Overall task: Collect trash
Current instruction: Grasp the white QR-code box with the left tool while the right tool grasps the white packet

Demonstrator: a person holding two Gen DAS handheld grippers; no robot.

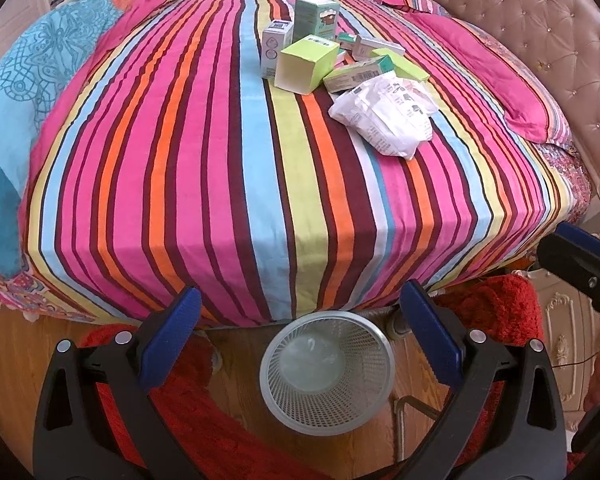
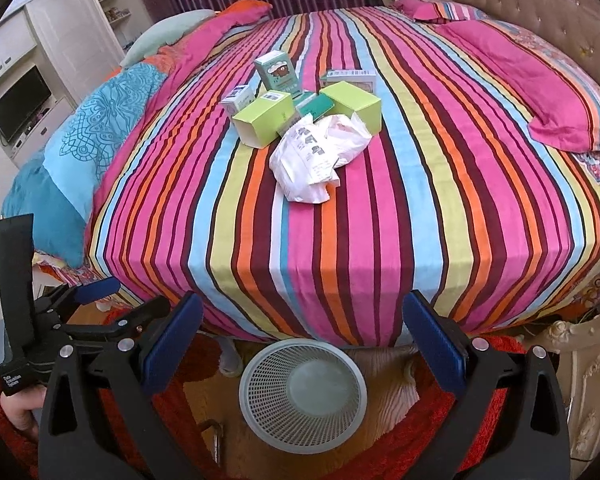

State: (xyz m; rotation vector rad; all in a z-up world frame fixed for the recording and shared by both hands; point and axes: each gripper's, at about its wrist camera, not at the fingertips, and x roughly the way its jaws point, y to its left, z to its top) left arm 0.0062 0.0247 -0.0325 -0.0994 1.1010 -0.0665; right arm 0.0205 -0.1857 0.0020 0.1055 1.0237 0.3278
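A heap of trash lies on the striped bed (image 1: pixel 228 184) (image 2: pixel 420 208): a crumpled white bag (image 1: pixel 384 116) (image 2: pixel 312 156), a lime green box (image 1: pixel 304 64) (image 2: pixel 266 118), a tall teal carton (image 1: pixel 314 16) (image 2: pixel 278 70) and several smaller boxes. On the floor at the bed's foot stands an empty grey mesh bin (image 1: pixel 327 370) (image 2: pixel 303 391). My left gripper (image 1: pixel 300 320) hangs open above the bin, nothing between its blue pads. My right gripper (image 2: pixel 303 324) is also open and empty, over the same bin. Each gripper shows in the other's view, the right gripper (image 1: pixel 580 264) and the left gripper (image 2: pixel 96 300).
A red shaggy rug (image 1: pixel 496 308) (image 2: pixel 172 412) lies on the wooden floor around the bin. Pink pillows (image 2: pixel 572 120) and a tufted headboard (image 1: pixel 540 32) are on the right, a blue duvet (image 2: pixel 84 152) on the left. A white cabinet with a TV (image 2: pixel 20 104) stands far left.
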